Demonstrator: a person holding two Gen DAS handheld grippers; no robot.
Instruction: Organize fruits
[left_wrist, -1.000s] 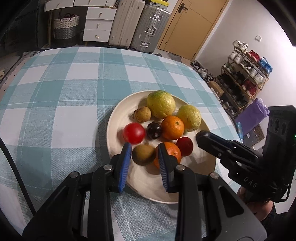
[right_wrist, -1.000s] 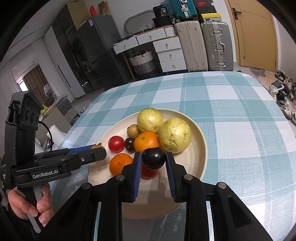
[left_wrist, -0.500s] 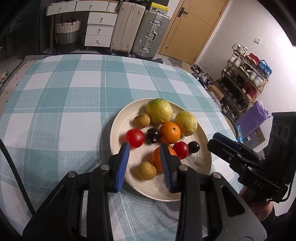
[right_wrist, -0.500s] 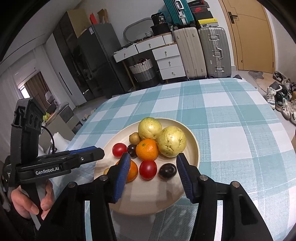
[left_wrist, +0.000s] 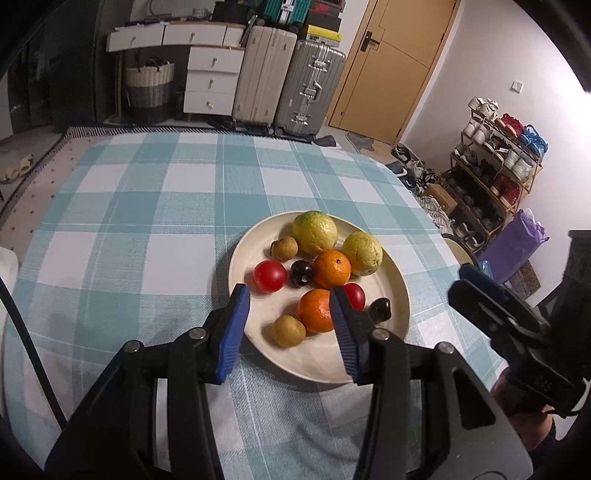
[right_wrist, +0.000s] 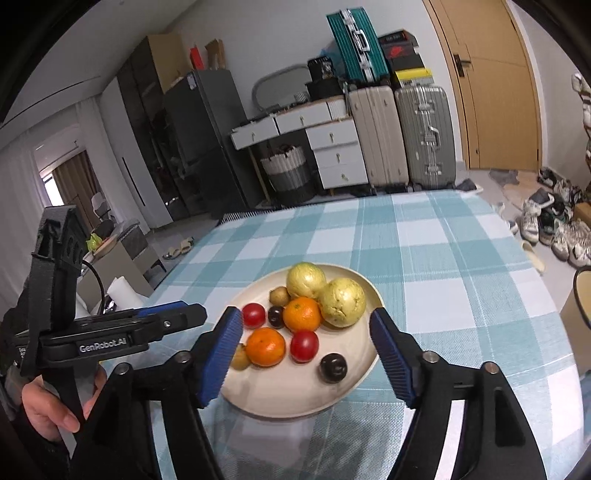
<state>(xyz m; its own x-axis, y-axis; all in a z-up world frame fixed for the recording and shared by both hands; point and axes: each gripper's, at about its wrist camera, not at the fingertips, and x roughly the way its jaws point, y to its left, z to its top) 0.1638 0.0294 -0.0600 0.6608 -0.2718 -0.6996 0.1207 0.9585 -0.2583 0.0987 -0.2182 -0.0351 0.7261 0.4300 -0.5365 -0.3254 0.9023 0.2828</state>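
Fruits lie on the cream plate (right_wrist: 354, 387) near the table's (left_wrist: 147, 206) right edge. Left tongs (left_wrist: 288, 306) have just been opening, narrowly parted, empty above it. Right tongs (right_wrist: 306, 325) have just been opening, wide, empty; the dark plum (right_wrist: 333, 367) lies loose on the plate.

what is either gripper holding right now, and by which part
Nothing is held. The left gripper and right gripper have just been opening, with no fruit between the pads; all the fruit lies on the plate.
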